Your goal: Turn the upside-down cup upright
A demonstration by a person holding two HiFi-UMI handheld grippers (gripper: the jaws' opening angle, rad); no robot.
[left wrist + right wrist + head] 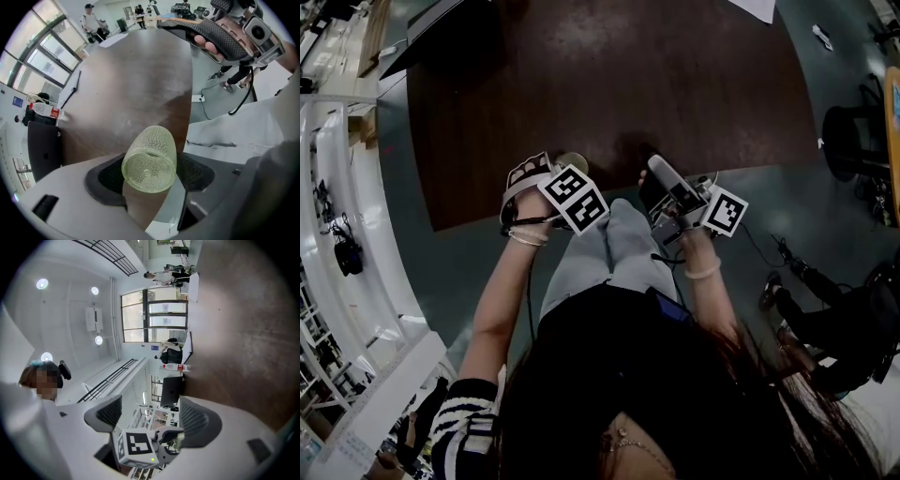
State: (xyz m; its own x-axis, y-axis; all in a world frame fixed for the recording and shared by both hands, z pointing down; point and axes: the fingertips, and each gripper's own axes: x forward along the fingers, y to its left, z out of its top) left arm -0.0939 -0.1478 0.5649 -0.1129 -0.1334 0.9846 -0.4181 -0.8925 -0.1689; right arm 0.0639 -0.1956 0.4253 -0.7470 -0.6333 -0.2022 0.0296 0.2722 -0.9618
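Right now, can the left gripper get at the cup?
Likely yes: the left gripper points down, its jaws apart on either side of the base-up cup, with nothing else between them. The pads seem not to press on it yet.

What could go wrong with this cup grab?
1. The cup stands right by the table edge, so a nudge from the left claw could tip it off.
2. Its wall looks bumpy and rounded, so the claw might lose it during the turn.
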